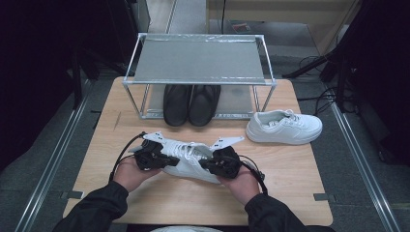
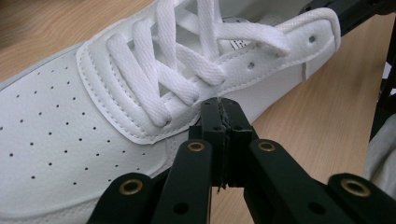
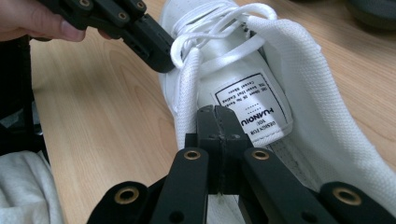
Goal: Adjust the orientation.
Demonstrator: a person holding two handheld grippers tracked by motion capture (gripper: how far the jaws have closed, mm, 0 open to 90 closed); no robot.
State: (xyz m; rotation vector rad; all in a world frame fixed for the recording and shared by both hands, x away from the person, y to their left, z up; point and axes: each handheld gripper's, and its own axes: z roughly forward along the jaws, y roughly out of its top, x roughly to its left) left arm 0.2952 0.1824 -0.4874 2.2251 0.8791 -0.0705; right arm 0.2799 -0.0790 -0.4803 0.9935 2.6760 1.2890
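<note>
**White sneaker held between both grippers at the near middle of the table**

White sneaker (image 1: pixel 191 159) sits at the near centre of the wooden table (image 1: pixel 290 174), between my two hands, toe toward my left; laces loose across the tongue; I cannot tell whether its sole rests on the wood or is lifted.

Left gripper (image 2: pixel 223 105): jaws pressed together, tips against the sneaker's side just below the lace row (image 2: pixel 154 79); I see no lace or leather caught between them; perforated toe panel to the left in the left gripper view.

Right gripper (image 3: pixel 218 112): jaws likewise pressed together, tips at the edge of the tongue by the printed label (image 3: pixel 252 109); one lace runs down just beside the tips; whether it is pinched I cannot tell.

In the right gripper view the left gripper (image 3: pixel 154 51) shows at the top left, its tip touching a lace loop.

Second white sneaker (image 1: pixel 284 127) lies to the right, well apart; pair of black shoes (image 1: pixel 191 104) stands on the lower level of the metal rack (image 1: pixel 199 60) at the far side.
</note>
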